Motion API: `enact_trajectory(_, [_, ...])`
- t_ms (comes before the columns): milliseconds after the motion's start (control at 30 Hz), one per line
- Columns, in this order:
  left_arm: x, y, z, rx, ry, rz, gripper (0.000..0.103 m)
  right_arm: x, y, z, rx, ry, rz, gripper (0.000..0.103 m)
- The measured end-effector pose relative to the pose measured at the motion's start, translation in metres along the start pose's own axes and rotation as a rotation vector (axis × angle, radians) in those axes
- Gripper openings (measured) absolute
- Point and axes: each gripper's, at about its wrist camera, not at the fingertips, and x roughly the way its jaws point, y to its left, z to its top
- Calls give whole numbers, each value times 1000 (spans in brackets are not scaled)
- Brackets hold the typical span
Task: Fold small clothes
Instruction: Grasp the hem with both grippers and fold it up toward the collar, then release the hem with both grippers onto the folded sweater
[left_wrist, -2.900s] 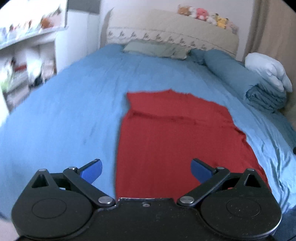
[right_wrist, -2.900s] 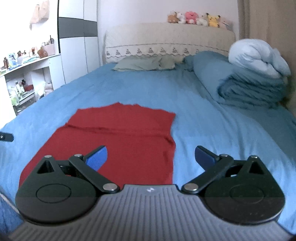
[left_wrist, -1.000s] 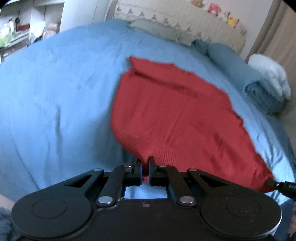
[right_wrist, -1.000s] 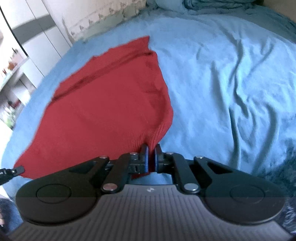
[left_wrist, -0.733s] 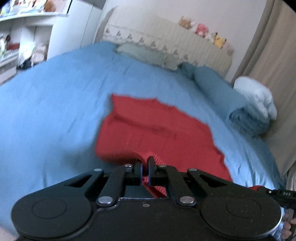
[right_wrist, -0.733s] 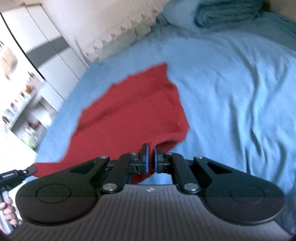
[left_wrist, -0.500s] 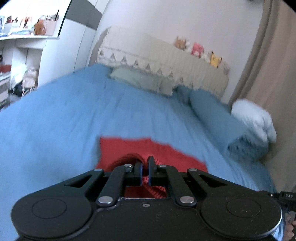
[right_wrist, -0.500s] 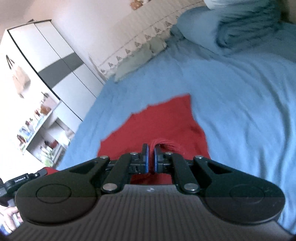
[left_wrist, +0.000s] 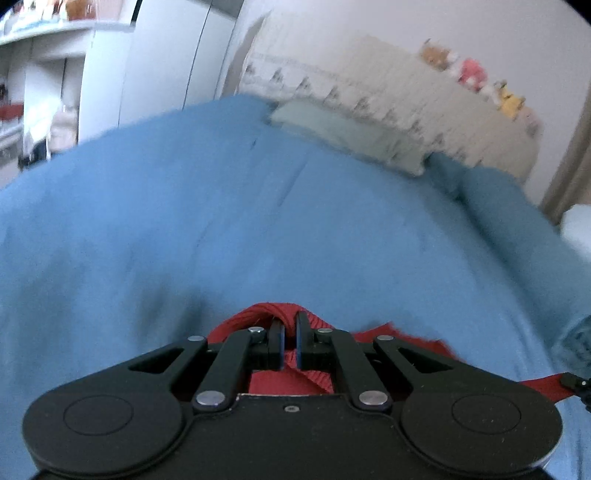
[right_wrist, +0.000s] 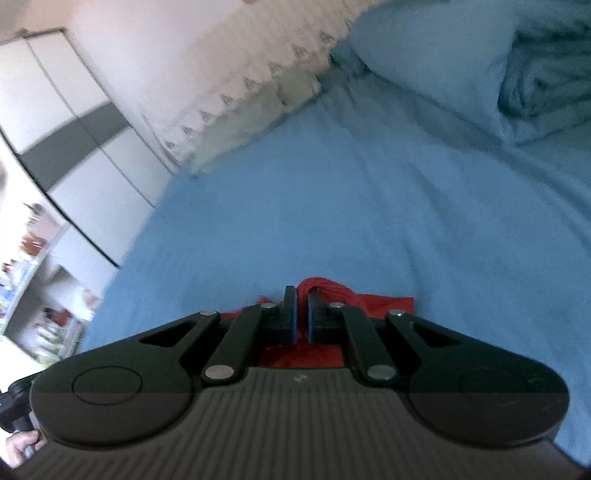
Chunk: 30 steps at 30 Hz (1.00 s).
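The left gripper (left_wrist: 290, 338) is clamped on a bunched edge of the red cloth (left_wrist: 399, 338), and the right gripper (right_wrist: 301, 308) pinches another red fold (right_wrist: 384, 304). The cloth sits near both cameras on the blue bed (left_wrist: 258, 229); a pillow (left_wrist: 343, 129) lies far off by the headboard (left_wrist: 406, 85).

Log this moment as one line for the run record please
step: fold | left gripper: jaws shut on red garment | right gripper: jaws shut on red garment | surface: blue bedspread
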Motion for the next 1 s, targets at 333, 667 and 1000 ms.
enact_trajectory(333, [41, 10, 11, 8, -14, 76, 53, 70, -19, -7, -13, -19, -40, 46])
enact_trajectory(667, [-42, -23, -67, 292, 29, -33, 97, 9, 29, -75, -365, -93, 3, 103])
enact_trajectory(1000, [-36, 1, -129, 331, 170, 41, 97, 20, 1, -154, -463, 85, -92, 103])
